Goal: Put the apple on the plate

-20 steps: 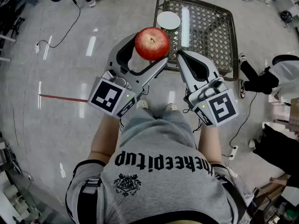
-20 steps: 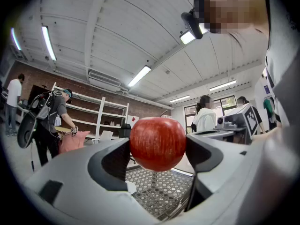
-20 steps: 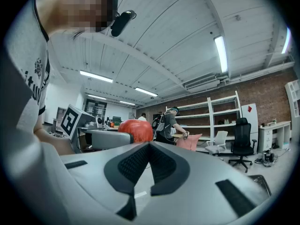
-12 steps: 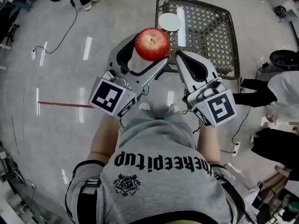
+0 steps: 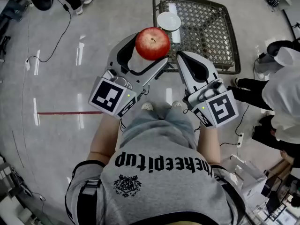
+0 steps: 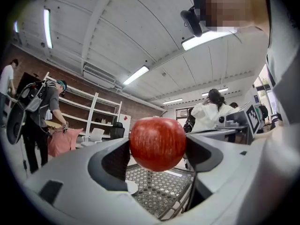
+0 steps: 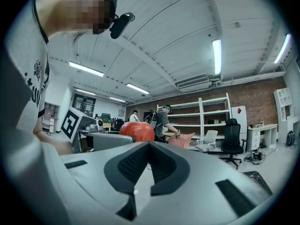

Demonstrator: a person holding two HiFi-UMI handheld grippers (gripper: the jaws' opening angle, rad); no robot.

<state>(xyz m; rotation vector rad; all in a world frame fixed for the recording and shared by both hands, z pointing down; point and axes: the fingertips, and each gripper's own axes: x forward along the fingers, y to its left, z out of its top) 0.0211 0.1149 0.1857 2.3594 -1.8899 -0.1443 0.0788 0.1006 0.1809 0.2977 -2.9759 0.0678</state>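
A red apple sits high between the two jaws of my left gripper, which is shut on it and holds it well above the floor. In the left gripper view the apple fills the gap between the grey pads. A small white plate lies on the near left corner of a metal mesh table just beyond the apple; a sliver of the plate shows under the apple. My right gripper is shut and empty, right of the apple. From the right gripper the apple shows to the left.
A person in white stands right of the mesh table, with dark legs and shoes beside it. A black cable runs over the glossy floor at the left, and a red tape line crosses it. Shelves and office chairs stand far back.
Both grippers and the apple keep their place in the head view. The floor and mesh table have slid slightly, and the person in white has come further in at the right.
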